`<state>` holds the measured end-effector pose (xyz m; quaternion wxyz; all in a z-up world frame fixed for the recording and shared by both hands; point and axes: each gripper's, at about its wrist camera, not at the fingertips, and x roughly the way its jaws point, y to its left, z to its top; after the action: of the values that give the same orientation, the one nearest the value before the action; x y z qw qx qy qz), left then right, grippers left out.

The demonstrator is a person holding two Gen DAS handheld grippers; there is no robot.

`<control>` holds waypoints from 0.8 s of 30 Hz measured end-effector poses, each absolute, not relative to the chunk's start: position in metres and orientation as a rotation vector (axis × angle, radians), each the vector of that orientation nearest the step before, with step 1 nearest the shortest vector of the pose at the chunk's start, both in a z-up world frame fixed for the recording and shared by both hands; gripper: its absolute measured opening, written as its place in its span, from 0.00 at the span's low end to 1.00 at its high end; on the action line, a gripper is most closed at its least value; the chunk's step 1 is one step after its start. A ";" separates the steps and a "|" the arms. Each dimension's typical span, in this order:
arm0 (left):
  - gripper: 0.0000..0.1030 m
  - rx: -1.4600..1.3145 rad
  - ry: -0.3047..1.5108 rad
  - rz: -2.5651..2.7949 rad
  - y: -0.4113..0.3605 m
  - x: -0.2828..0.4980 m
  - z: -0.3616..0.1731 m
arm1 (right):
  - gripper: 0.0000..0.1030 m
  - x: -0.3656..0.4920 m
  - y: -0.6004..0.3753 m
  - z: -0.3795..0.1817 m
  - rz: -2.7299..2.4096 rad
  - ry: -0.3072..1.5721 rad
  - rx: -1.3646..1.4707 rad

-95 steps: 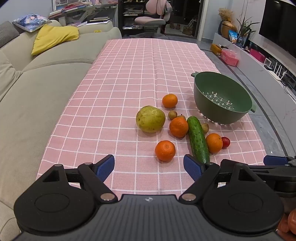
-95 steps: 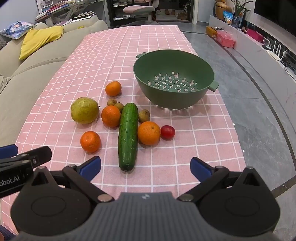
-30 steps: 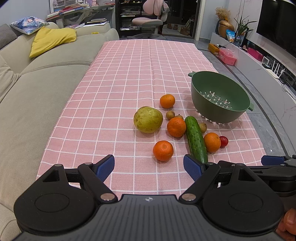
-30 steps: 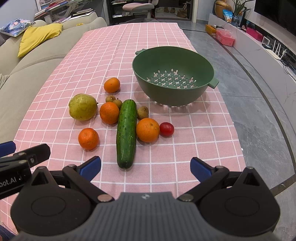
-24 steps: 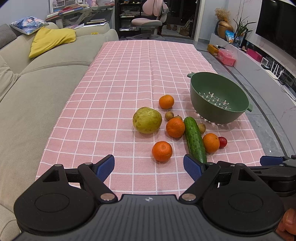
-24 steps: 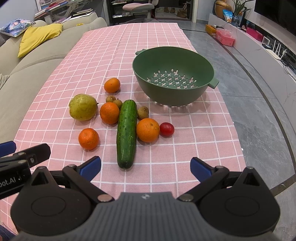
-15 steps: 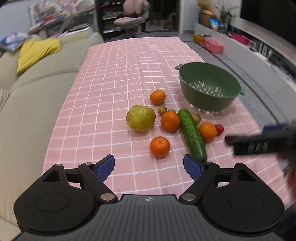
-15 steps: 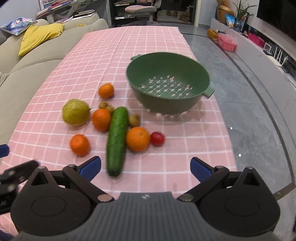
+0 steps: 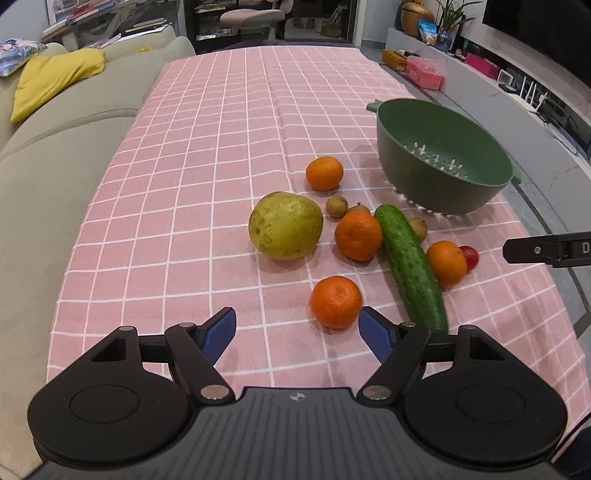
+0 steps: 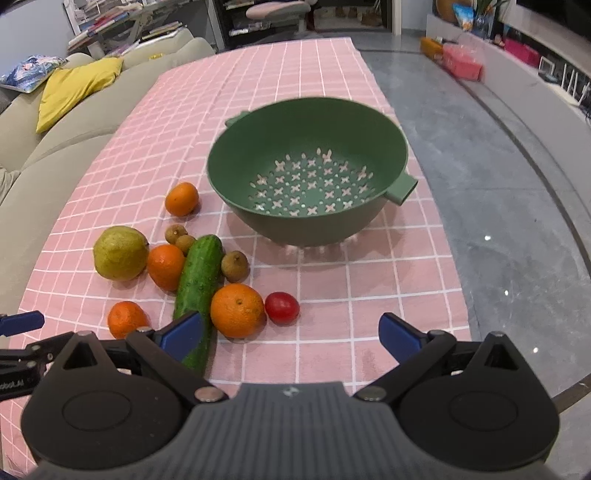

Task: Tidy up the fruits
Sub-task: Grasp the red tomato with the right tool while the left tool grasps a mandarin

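Observation:
On the pink checked tablecloth (image 9: 207, 192) lie a yellow-green pear (image 9: 285, 226), several oranges, a cucumber (image 9: 410, 266), small brown fruits and a red cherry tomato (image 10: 282, 307). A green colander (image 10: 306, 184) stands empty behind them. My left gripper (image 9: 297, 334) hovers just short of the nearest orange (image 9: 335, 302); its jaws are closing with nothing between them. My right gripper (image 10: 291, 334) is near another orange (image 10: 237, 310) and the tomato; its jaws are closing too, nothing gripped.
A beige sofa (image 9: 55, 155) with a yellow cushion (image 9: 51, 83) runs along the table's left side. Grey floor (image 10: 517, 221) lies to the right of the table edge. Shelves and an office chair (image 9: 251, 16) stand at the far end.
Both grippers have come forward and down toward the fruit, which looks larger now. The left gripper's fingers have narrowed slightly. The right gripper shifted right, toward the colander.

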<state>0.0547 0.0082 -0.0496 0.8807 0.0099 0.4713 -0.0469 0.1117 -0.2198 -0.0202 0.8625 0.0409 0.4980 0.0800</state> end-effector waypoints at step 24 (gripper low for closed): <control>0.73 -0.021 1.024 -0.229 -0.009 0.089 -0.088 | 0.42 0.167 -0.254 -0.089 0.140 1.224 0.519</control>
<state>0.0889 -0.0087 -0.0878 0.8656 -0.0098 0.4887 -0.1092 0.1670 -0.2539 -0.0887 0.7849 0.2405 0.5674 0.0651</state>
